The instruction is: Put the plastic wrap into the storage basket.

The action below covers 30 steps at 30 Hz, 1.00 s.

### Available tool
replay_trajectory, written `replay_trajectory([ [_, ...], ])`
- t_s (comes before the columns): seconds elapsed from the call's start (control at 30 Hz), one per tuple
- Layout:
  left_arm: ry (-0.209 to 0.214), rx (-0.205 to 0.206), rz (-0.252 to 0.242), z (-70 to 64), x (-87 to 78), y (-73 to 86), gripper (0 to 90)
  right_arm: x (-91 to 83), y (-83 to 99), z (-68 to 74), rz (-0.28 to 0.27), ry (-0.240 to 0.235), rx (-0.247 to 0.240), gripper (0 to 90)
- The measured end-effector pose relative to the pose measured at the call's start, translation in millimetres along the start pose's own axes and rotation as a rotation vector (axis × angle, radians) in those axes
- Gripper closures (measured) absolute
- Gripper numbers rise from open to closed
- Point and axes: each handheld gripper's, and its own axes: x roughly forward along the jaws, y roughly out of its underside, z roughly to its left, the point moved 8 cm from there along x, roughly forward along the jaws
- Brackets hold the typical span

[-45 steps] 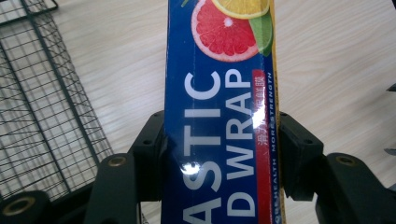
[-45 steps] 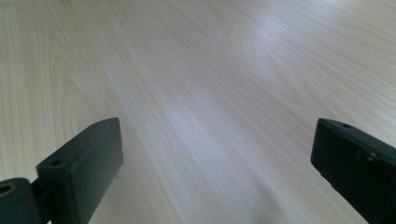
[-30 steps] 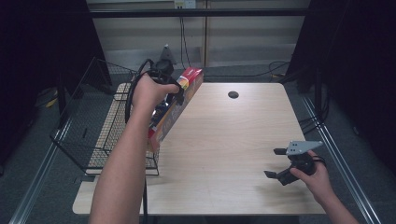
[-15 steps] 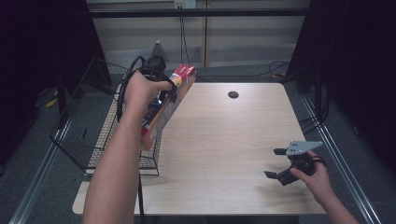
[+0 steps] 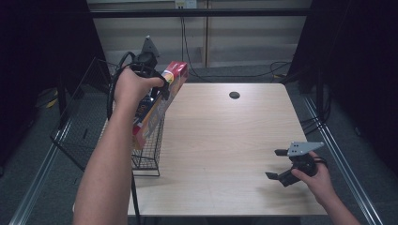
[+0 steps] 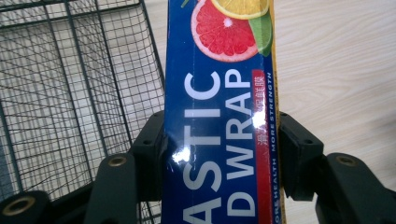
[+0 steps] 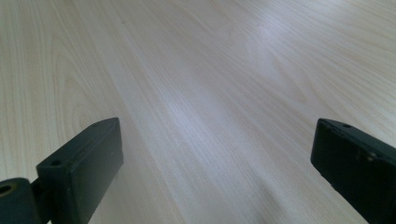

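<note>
— What's the left gripper (image 5: 162, 86) got there?

— A long box of plastic wrap (image 6: 219, 121). Both jaws are pressed flat against its narrow sides, so it's clamped tight. From above, the box (image 5: 157, 105) hangs tilted, its top end red, its lower end dipping down at the edge of the wire basket (image 5: 148, 150) at the table's left side.

— And the other one?

— The right gripper (image 5: 281, 164) rests low over the bare table (image 5: 225, 140) near the front right corner, jaws spread wide with nothing between them. It looks idle.

— So what step is this?

— I'd say the box is being put into the basket, though I can't tell whether its bottom end is inside the wire wall or just against it. Next it probably needs lining up over the opening and lowering before the jaws let go, or it may catch the rim.
</note>
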Motion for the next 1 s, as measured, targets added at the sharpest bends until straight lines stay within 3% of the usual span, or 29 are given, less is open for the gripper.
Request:
replay_trajectory([
  [0.4, -0.007, -0.049, -0.012, 15.0, -9.2, 2.6, 44.7, 0.8, 0.2, 0.5, 0.004, -0.003, 0.001, 2.3],
  [1.0, -0.023, -0.077, -0.029, 31.0, -27.1, 3.8, 44.7, 1.6, 0.4, 1.5, 0.008, -0.001, 0.005, 2.3],
])
